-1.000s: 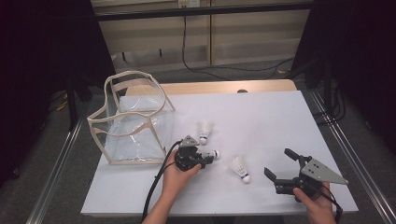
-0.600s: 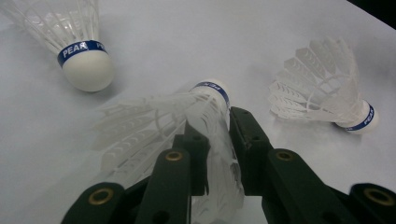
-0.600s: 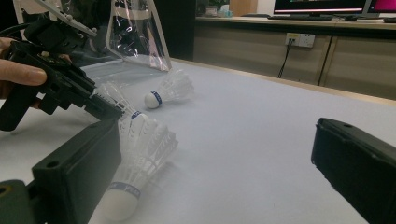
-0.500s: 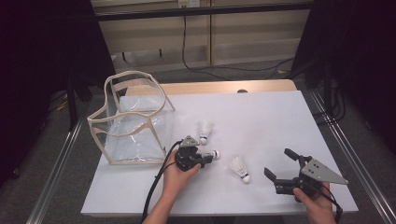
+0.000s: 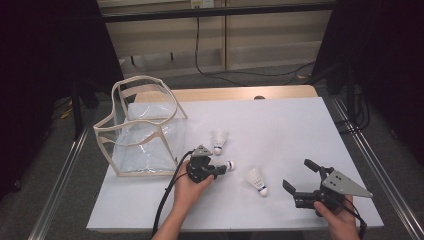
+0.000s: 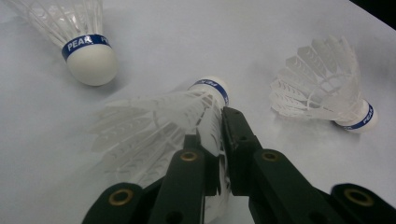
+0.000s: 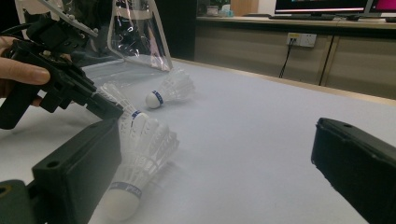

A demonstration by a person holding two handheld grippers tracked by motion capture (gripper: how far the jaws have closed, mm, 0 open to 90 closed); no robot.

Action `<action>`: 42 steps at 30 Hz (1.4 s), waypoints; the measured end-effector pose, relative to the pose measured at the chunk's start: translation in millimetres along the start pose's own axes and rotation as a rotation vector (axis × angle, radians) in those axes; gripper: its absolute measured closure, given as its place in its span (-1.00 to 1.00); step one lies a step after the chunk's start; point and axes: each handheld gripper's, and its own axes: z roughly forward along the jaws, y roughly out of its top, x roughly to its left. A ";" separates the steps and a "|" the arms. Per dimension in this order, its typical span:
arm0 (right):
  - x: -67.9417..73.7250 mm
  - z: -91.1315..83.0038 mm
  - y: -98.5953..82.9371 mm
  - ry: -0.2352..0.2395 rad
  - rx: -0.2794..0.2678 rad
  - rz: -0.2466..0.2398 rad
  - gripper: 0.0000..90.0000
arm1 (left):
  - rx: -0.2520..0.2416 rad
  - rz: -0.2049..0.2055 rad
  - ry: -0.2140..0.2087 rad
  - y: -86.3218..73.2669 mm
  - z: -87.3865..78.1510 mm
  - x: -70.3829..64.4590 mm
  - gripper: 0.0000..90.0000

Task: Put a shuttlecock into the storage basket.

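Three white shuttlecocks with blue bands lie on the white table (image 5: 280,125). My left gripper (image 5: 219,170) (image 6: 219,123) is shut on the feather skirt of the middle shuttlecock (image 5: 228,165) (image 6: 159,133), which lies low on the table with its cork pointing away. A second shuttlecock (image 5: 219,141) (image 6: 87,51) lies just beyond it. The third shuttlecock (image 5: 256,180) (image 7: 140,156) rests between the two grippers. My right gripper (image 5: 296,173) (image 7: 215,135) stands open near the front right, with this third shuttlecock just by its left jaw.
A clear plastic bag with beige trim (image 5: 150,125) (image 7: 135,32) stands open at the table's left. The table's wooden far edge (image 5: 240,93) and metal rails (image 5: 65,170) border the surface. A cable trails from the left gripper toward the front edge.
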 end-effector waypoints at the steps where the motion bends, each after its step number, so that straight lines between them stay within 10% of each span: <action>1: 0.0 0.0 0.0 0.001 -0.001 -0.001 -0.97 | 0.010 0.000 0.001 0.4 -0.7 -0.2 0.94; 42: -0.1 0.0 0.1 0.007 -0.003 0.000 -0.97 | 0.055 -0.067 -0.003 38.7 -35.1 -5.3 0.98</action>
